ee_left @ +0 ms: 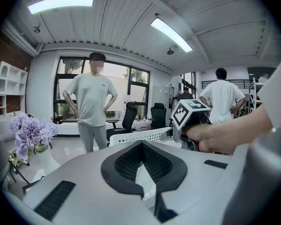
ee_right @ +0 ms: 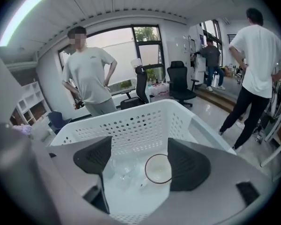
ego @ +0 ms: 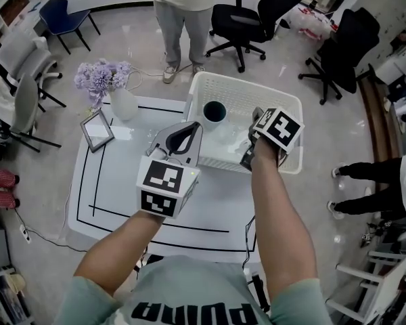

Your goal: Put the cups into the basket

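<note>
A white perforated basket stands at the table's far right. A dark cup sits inside it near the far left corner. In the right gripper view, a clear glass cup and a dark-rimmed cup rest on the basket floor. My right gripper hovers over the basket's near side, open, with nothing between its pads. The left gripper is just outside the basket's near left wall, shut and holding nothing.
A white vase of purple flowers and a small picture frame stand at the table's far left. A person stands beyond the table. Black office chairs and another person's legs are around.
</note>
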